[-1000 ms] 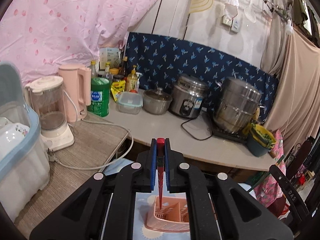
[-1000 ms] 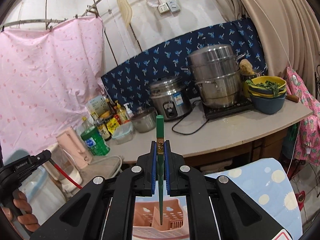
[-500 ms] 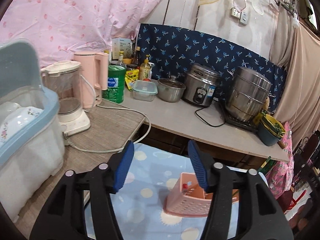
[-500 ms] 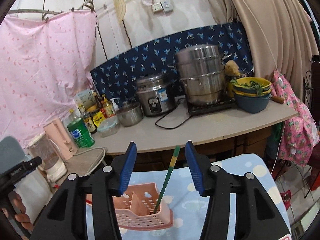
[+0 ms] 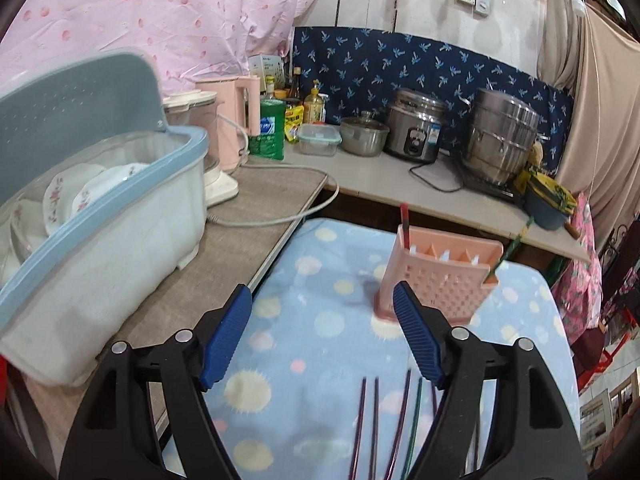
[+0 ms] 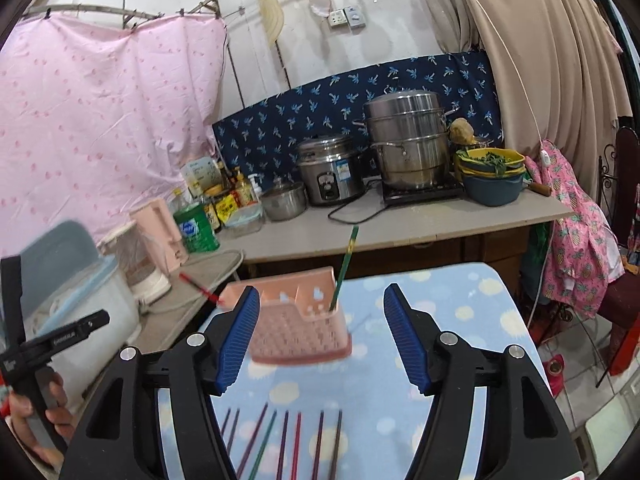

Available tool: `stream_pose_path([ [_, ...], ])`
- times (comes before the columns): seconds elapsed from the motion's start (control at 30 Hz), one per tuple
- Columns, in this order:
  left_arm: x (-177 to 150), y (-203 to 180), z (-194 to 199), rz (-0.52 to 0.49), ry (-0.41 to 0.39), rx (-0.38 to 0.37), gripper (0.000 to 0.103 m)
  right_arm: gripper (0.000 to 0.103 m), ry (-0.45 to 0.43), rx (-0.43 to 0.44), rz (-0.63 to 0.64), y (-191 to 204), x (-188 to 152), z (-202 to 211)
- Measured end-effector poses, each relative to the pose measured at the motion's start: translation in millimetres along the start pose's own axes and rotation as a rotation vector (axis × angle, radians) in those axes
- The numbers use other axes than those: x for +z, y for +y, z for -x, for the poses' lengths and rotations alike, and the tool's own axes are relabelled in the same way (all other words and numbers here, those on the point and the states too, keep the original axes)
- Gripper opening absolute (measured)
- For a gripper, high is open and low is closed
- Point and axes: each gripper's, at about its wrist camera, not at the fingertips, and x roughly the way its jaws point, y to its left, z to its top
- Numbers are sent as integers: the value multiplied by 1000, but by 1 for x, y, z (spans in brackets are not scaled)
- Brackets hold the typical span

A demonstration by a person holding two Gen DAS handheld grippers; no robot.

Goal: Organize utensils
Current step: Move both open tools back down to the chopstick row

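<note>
Pink holder (image 5: 438, 276) on the dotted cloth (image 5: 304, 312) held a red chopstick (image 5: 405, 224) and a green one (image 6: 345, 270); both tongs (image 5: 322, 332) (image 6: 318, 334) gaped wide, empty; eight chopsticks (image 6: 288, 440) remained loose.

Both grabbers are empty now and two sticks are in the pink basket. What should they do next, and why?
Probably lower the right gripper onto one of the loose chopsticks lying on the blue spotted cloth. Both it and the left gripper are open and hold nothing. The pink basket holds only the red chopstick and the green chopstick, so several remain to sort.
</note>
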Motion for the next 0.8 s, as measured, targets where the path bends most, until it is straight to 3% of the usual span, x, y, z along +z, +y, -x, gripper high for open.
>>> stream_pose_path([
  [0.33,-69,8,25,-54,61,47,70,65,124,-11,-8,5,-85,32],
  [0.8,-153,13,14,-30,190,45,70,65,283,-73,52,4,-174,27],
])
